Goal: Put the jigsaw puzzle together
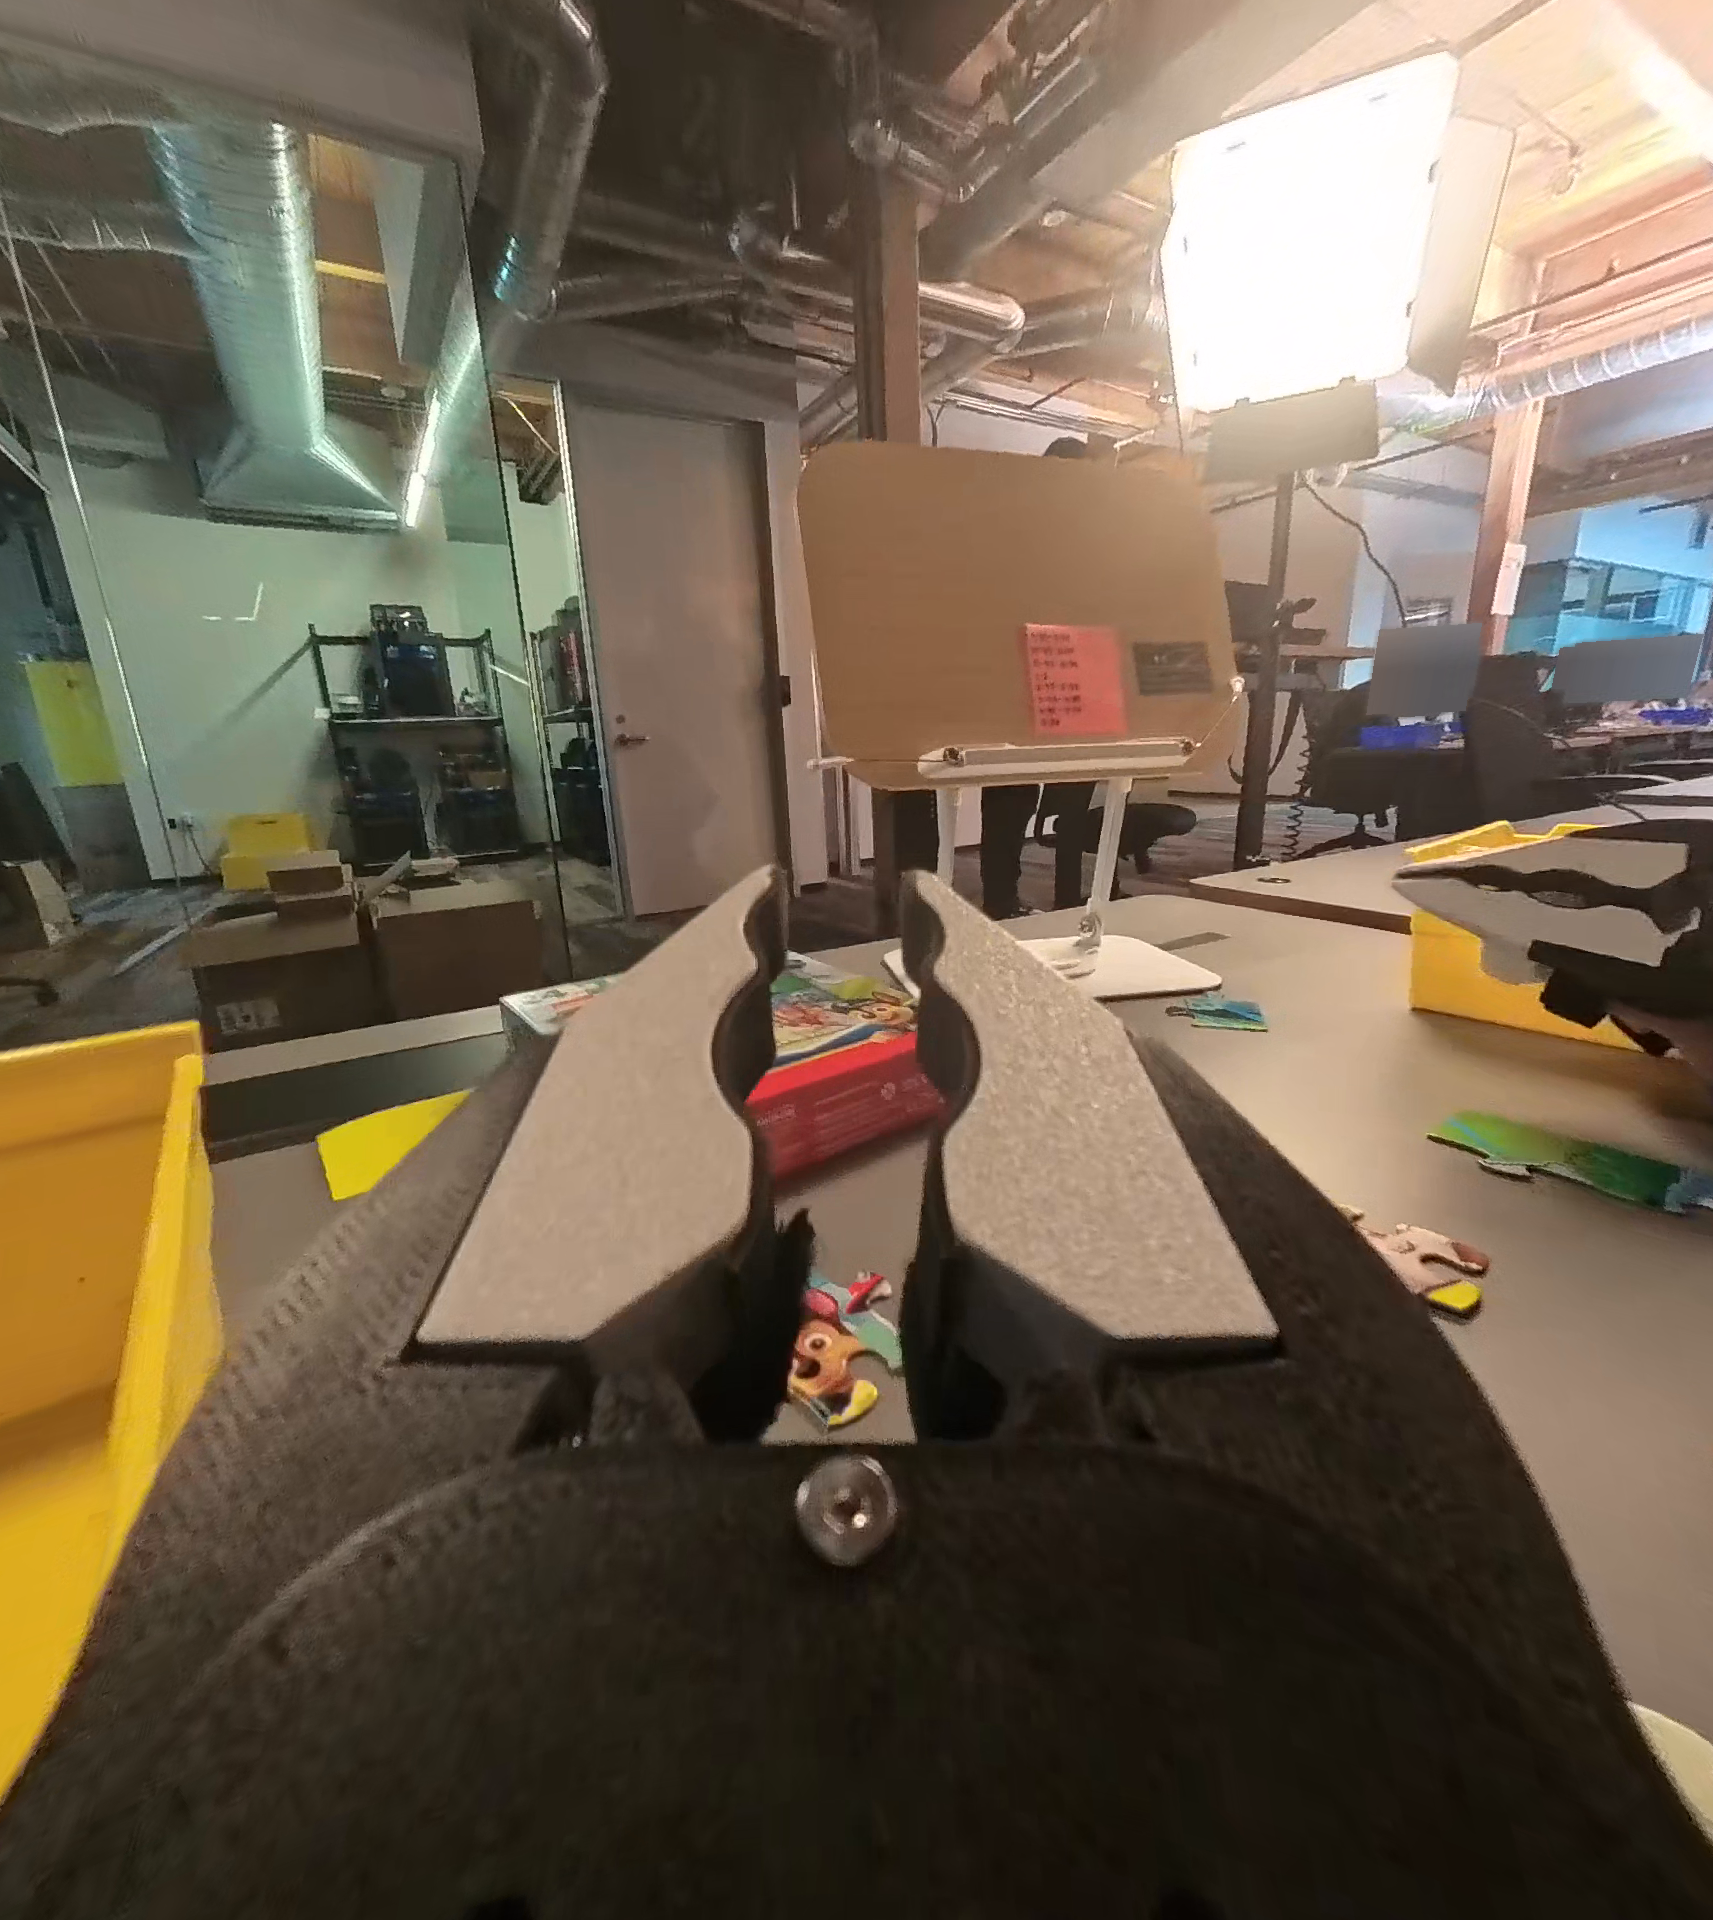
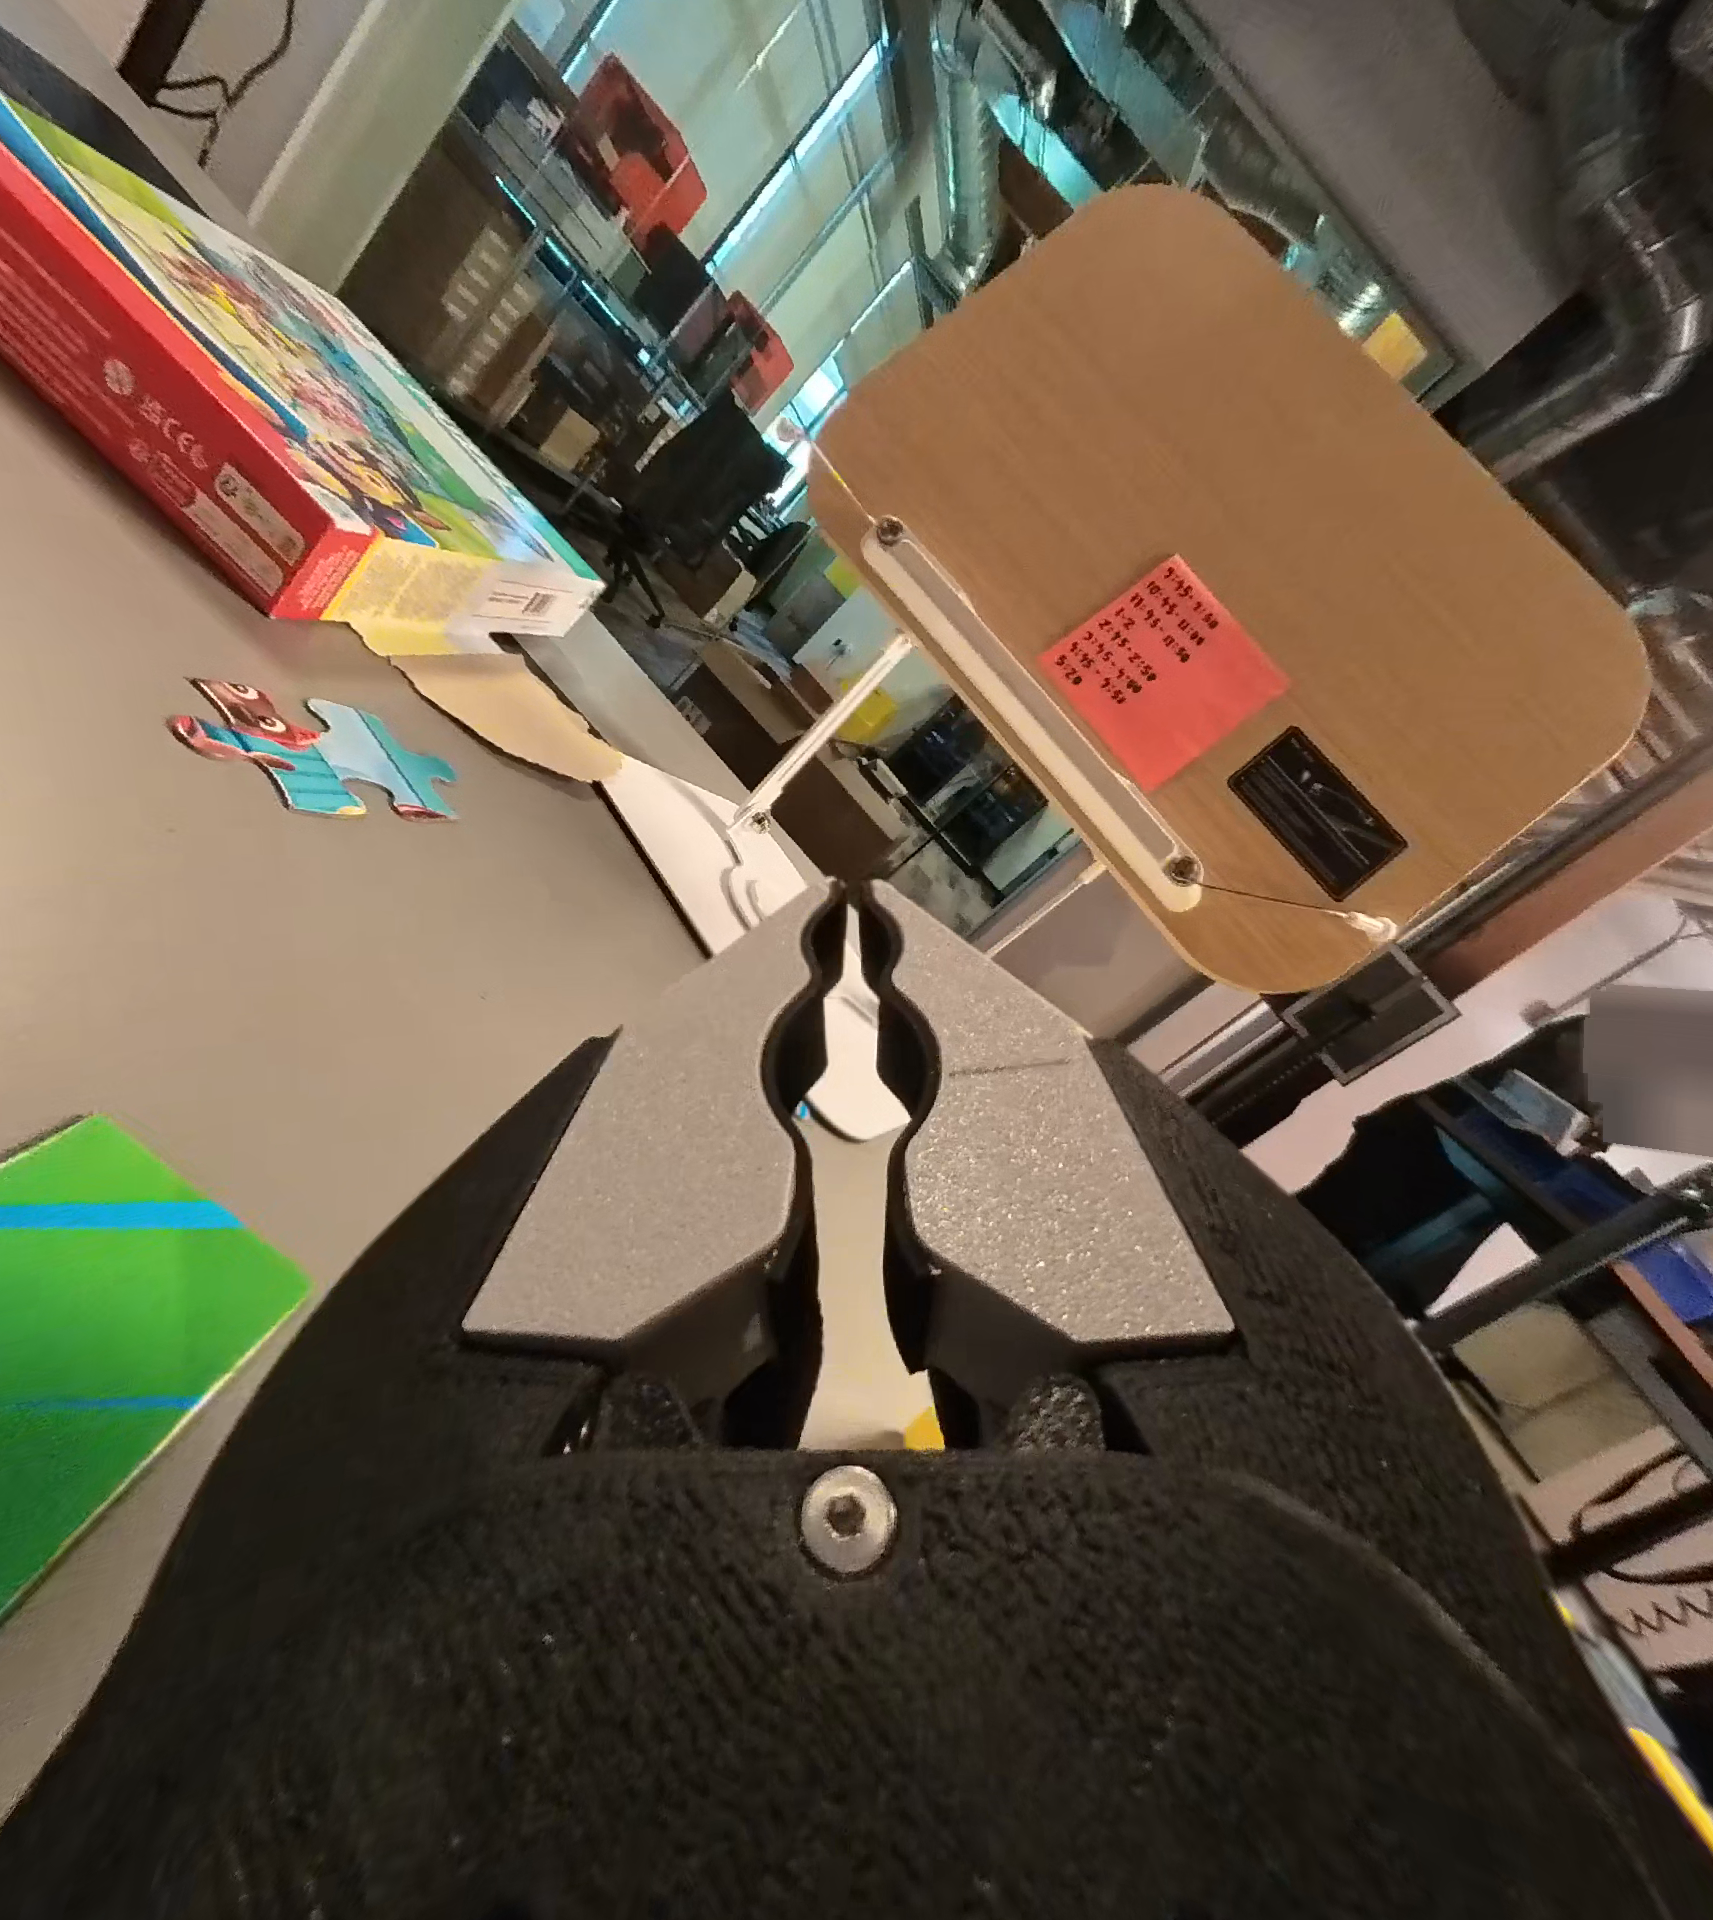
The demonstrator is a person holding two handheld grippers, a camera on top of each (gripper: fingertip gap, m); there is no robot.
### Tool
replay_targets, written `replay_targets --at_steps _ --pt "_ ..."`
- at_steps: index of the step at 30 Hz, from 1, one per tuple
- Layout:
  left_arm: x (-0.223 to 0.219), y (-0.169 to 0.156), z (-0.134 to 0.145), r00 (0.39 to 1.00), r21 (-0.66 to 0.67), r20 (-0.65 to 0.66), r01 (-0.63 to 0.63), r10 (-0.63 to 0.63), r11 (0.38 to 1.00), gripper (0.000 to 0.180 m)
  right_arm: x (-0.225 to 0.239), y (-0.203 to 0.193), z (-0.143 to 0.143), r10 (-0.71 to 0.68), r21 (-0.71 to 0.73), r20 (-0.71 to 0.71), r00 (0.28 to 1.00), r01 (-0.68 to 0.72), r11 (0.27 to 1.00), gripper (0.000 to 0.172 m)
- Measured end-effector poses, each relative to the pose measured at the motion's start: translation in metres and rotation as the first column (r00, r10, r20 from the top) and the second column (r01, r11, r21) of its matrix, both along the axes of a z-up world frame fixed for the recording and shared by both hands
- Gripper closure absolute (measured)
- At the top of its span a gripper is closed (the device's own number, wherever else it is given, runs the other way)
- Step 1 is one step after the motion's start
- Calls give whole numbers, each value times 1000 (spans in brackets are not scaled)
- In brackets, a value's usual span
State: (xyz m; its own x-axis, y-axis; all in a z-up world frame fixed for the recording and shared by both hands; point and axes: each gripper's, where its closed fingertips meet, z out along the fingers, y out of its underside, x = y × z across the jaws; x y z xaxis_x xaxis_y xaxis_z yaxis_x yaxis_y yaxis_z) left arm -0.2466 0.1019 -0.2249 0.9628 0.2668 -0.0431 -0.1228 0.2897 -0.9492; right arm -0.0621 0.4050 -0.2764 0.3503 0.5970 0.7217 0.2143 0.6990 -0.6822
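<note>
Fingers of the left gripper [image 1: 841, 894] stand a little apart with nothing between them, raised above the grey desk [image 1: 1351, 1039]. Through the gap shows a red-sided puzzle box [image 1: 831, 1081] with a colourful cartoon lid, lying flat on the desk beyond the tips. Below the fingers, close to the gripper's body, lies a cartoon puzzle piece [image 1: 836, 1351] face up. A yellow bin [image 1: 31, 1195] sits at the left, and loose puzzle pieces [image 1: 1434, 1262] are scattered to the right. Past the box stands a wooden book stand [image 1: 1013, 603] on a white base, bearing a pink sticky note [image 1: 1072, 681] (its writing left aside).

The right gripper [image 2: 852, 888] is rolled sideways, so the desk [image 2: 208, 935] runs up the left of its view. Its fingers meet at the tips and grip nothing; only the white base of the stand shows through the wavy slot behind them. Nearest on the desk are a large green puzzle section [image 2: 52, 1320] at the lower left and a small joined pair of pieces [image 2: 312, 758] farther off, near the box [image 2: 156, 343]. In the left wrist view this gripper [image 1: 1558, 894] hovers in front of a second yellow bin [image 1: 1454, 956].
</note>
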Motion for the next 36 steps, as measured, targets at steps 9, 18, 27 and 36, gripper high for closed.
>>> replay_targets --at_steps 9,18,27,36 --pt "60 54 -64 927 -432 190 375 -323 821 135 1 9 -1 -20 -62 -15 1000 19 998 172" --pt "100 99 -142 886 -795 296 435 -356 422 102 5 16 1 3 -171 -59 998 -13 985 172" --pt "93 100 -160 874 -877 271 397 -403 270 99 11 27 3 23 -316 -125 992 -62 947 172" --pt "91 106 -159 865 -858 275 418 -419 299 119 16 38 3 11 -424 -176 984 -86 902 171"
